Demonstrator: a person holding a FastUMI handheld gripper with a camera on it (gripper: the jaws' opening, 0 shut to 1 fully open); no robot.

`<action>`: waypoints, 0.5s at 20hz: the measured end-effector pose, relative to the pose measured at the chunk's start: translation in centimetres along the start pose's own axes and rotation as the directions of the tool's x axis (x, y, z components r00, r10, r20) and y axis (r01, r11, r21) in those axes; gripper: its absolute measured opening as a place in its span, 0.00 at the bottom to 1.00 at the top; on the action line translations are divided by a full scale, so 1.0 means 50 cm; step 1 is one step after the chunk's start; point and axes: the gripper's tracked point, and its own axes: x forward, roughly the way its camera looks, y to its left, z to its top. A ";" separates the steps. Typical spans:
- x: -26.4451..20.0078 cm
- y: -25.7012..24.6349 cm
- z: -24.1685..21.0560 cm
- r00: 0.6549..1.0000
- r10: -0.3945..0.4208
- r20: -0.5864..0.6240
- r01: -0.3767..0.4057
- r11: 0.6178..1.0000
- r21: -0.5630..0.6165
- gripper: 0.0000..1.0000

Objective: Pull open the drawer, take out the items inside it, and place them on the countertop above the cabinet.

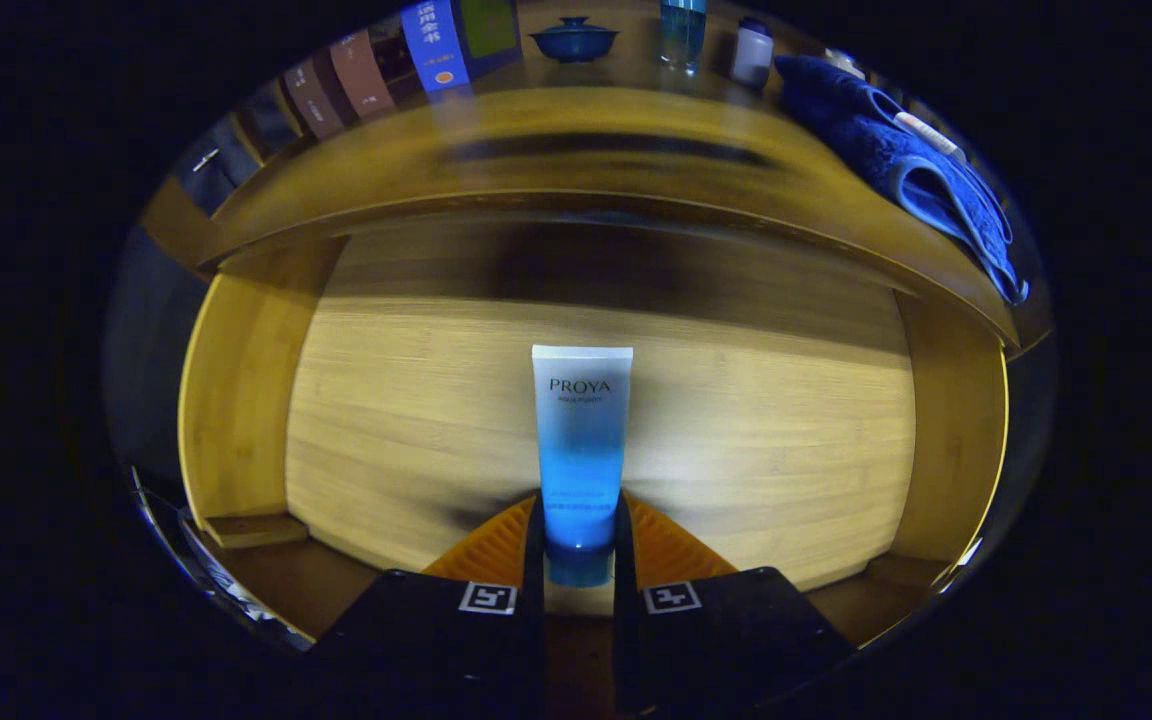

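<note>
Your gripper (579, 540) is pinching the blue cosmetic tube (581, 450) near its cap end, both fingers pressing it, tube pointing toward 12 o'clock over the open wooden drawer (416, 420); countertop (576, 150) beyond.

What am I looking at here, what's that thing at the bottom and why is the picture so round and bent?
The camera rides on a hand-held grabbing tool and looks forward along its tongs, so a wide lens bends everything. The two dark blocks at the bottom are the tool's fingers. They are closed on a blue tube, both pressing its lower end near the cap. Behind the tube is the wooden floor of an open drawer. Above that runs the cabinet's countertop, carrying books, a lidded bowl, a bottle, a small jar and a blue towel.
</note>
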 end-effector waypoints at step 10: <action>-0.218 0.052 0.111 0.982 0.094 0.164 -0.089 0.995 -0.038 0.31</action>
